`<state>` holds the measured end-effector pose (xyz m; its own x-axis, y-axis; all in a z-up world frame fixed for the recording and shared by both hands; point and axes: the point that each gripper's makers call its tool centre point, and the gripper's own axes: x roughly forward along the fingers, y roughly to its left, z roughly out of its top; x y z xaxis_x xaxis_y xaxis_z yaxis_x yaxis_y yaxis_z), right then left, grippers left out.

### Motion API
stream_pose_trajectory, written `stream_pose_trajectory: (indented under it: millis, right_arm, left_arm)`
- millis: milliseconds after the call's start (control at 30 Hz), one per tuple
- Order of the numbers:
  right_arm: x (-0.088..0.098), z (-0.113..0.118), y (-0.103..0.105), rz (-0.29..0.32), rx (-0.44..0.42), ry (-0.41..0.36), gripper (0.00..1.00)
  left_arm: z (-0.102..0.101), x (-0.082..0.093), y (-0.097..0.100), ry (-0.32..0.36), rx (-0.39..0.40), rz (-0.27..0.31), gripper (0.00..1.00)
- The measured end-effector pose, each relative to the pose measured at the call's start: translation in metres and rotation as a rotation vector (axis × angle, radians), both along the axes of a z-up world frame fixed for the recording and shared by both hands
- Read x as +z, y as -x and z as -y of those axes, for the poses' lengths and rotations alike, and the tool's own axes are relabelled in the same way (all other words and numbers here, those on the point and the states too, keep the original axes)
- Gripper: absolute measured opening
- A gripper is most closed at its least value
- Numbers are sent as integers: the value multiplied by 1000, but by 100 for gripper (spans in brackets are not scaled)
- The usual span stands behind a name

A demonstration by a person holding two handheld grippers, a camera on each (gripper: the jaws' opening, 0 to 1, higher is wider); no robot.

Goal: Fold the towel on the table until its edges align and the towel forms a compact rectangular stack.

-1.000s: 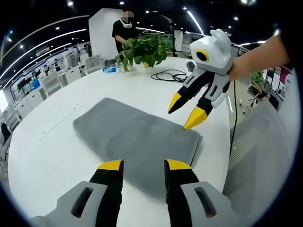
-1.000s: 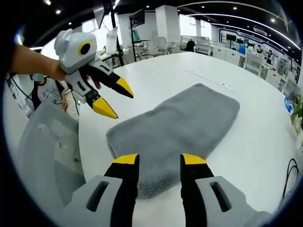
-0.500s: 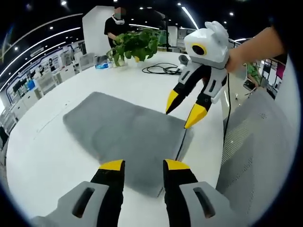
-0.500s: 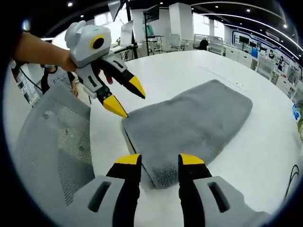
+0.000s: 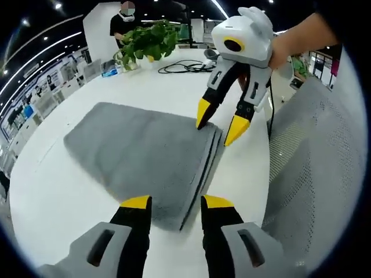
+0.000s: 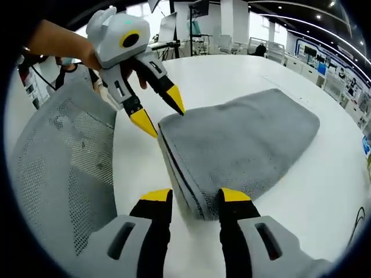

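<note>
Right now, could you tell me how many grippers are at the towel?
2: the left gripper at the towel's near corner, the right gripper at its far corner.

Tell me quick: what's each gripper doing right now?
Left gripper: open, fingers straddling the grey towel's near corner.
Right gripper: open, fingers astride the towel's other near corner, holding nothing.

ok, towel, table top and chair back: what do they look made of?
Towel: grey terry or microfibre, going by the fuzzy matte nap. Table: smooth white laminate or painted board, faint sheen. Chair back: light grey woven mesh, its holes visible.
</note>
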<state>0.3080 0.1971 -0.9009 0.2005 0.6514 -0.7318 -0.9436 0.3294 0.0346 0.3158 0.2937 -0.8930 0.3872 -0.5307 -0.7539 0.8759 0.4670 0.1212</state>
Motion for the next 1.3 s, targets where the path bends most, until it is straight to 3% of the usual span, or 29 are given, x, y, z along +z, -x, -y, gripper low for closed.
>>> stream_pose_trajectory:
  millis: [300, 500, 700, 833, 1033, 1133, 1200, 1300]
  right_arm:
    - [-10, 2, 0, 46, 32, 50, 28]
    - [-16, 3, -5, 162, 128, 168, 24]
    - [-15, 2, -7, 139, 89, 142, 22]
    - [-13, 1, -13, 180, 89, 158, 15]
    - [-12, 1, -15, 174, 64, 193, 7]
    - [-11, 2, -15, 82, 1, 154, 5]
    - [-10, 4, -16, 42, -29, 133, 4]
    - [-7, 4, -14, 23, -31, 126, 3]
  left_arm:
    - [1, -9, 1, -58, -30, -1, 41]
    - [0, -16, -3, -99, -42, -3, 39]
    - [2, -20, -5, -101, -41, -16, 38]
    - [2, -20, -7, -90, -20, -27, 35]
    - [3, -21, -14, -84, 0, -37, 31]
    - [-1, -20, -19, -130, 2, -22, 23]
    - [0, -19, -17, -133, 4, -50, 22]
    - [-1, -16, -16, -127, 13, -80, 17]
